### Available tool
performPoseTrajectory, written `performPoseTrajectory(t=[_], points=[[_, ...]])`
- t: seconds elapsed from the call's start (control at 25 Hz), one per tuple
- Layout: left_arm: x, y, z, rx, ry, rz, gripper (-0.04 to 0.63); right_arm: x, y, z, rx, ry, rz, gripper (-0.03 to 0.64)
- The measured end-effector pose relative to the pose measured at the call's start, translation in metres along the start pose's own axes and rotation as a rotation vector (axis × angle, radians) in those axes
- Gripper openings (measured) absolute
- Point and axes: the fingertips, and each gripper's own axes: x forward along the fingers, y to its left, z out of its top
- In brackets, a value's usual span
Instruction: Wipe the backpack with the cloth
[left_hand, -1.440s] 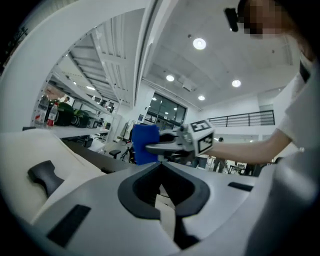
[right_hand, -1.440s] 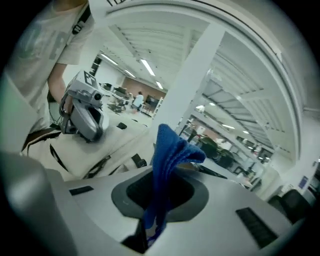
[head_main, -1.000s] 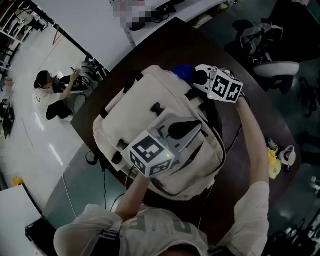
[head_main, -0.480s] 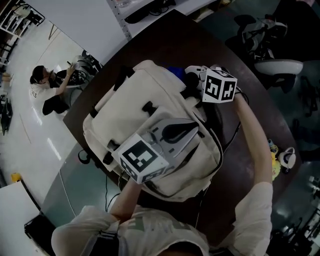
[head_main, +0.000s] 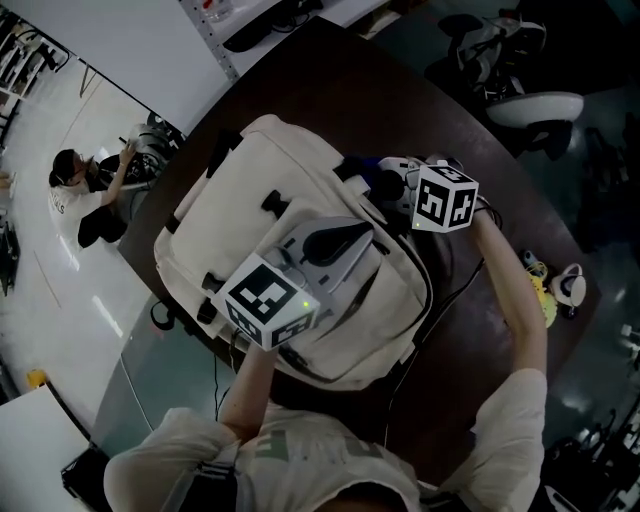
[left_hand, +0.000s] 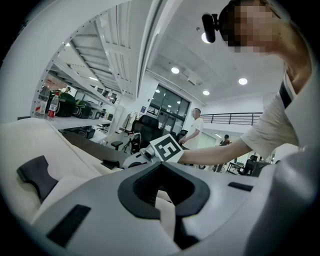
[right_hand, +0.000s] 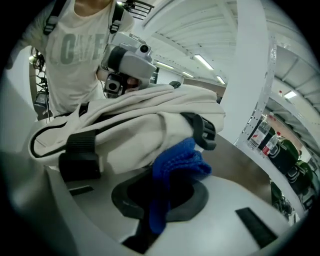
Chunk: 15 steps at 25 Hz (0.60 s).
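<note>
**Two grippers on a cream backpack, blue cloth at its far side**

Nearest the wearer, the left gripper (head_main: 365, 240) lies across the top of the cream backpack (head_main: 300, 190), its jaws drawn together. Pale fabric shows right at the tips in the left gripper view, but I cannot tell whether a fold is pinched there.

The backpack lies flat on a dark brown table (head_main: 400, 90), with black buckles and strap loops on its upper face. Nothing of its inside can be seen.

At the backpack's far right edge, the right gripper (right_hand: 162, 197) has its jaws clamped on a bunched blue cloth (right_hand: 180, 162). The cloth sticks out past the tips and sits against the bag's side, just below a black buckle (right_hand: 205, 132). In the head view the cloth is almost wholly hidden behind this gripper.

Beyond the table, a white office chair (head_main: 530, 105) stands on the dark floor at upper right. A person (head_main: 85, 190) sits on the pale floor at far left. The right gripper view shows bottles (right_hand: 267, 137) standing on a shelf in the distance; their contents are too small to make out.
</note>
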Motion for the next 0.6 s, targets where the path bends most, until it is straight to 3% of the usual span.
performPoseTrajectory(t=[0.28,0.6], points=[[0.001,-0.001,-0.003,0.035,0.01,0.012,0.003,-0.021,0.045,-0.02,0.082,0.05,-0.021,0.037],[0.002,-0.002,-0.007,0.053,0.026,0.025,0.005,-0.029,0.102,-0.021,0.202,0.026,-0.042,0.037]])
